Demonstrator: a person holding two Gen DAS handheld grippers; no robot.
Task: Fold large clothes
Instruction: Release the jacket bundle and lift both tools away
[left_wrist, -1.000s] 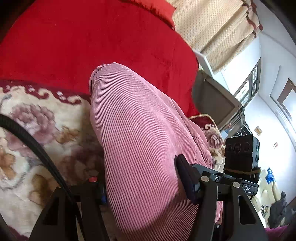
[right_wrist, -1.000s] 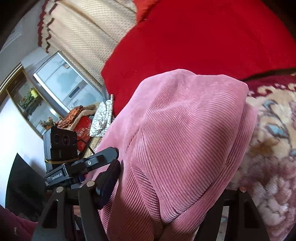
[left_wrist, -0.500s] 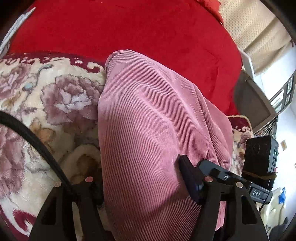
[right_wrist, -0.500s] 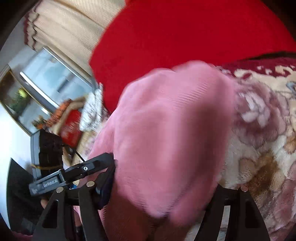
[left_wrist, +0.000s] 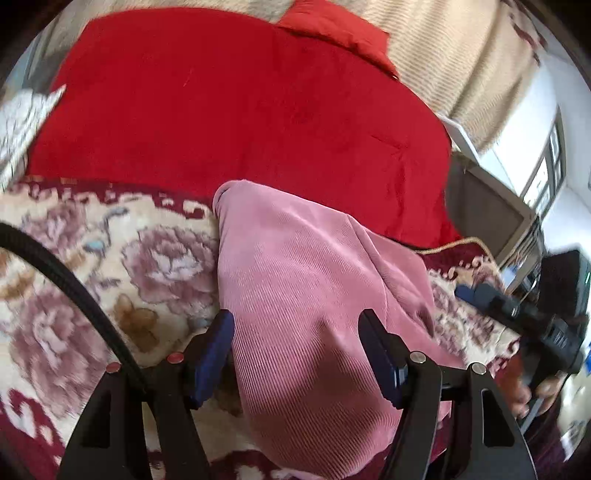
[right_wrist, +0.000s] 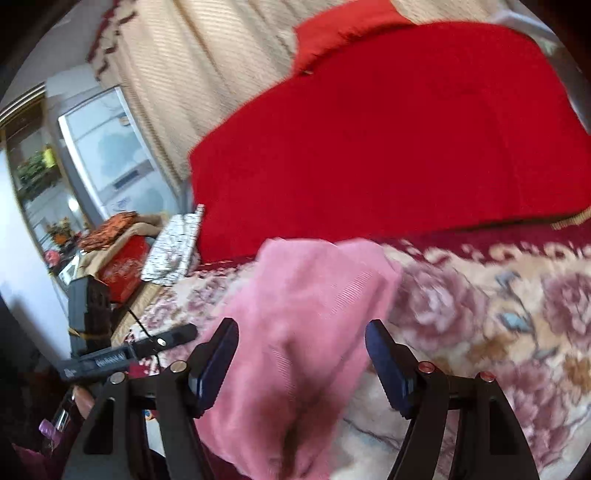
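A pink corduroy garment (left_wrist: 295, 280) lies folded in a long bundle on the floral blanket (left_wrist: 110, 280). My left gripper (left_wrist: 297, 347) straddles its near end, jaws wide; the pads (left_wrist: 216, 347) stand beside the cloth and do not pinch it. In the right wrist view the same garment (right_wrist: 314, 314) is blurred and runs between the fingers of my right gripper (right_wrist: 301, 354), which is open, with a gap at the right pad (right_wrist: 384, 365). Each gripper shows in the other's view: the right gripper (left_wrist: 476, 295) at the right edge, the left gripper (right_wrist: 166, 339) at the left.
A red quilt (left_wrist: 240, 110) covers the bed beyond the blanket, with beige curtains (right_wrist: 207, 74) behind. Left of the bed stand a red box (right_wrist: 122, 266) under a patterned white cloth (right_wrist: 173, 247), and a glass cabinet (right_wrist: 107, 147).
Both grippers have drawn back from the garment, which now looks smaller and lies lower. More floral blanket shows around it. The right view has risen and is blurred by motion.
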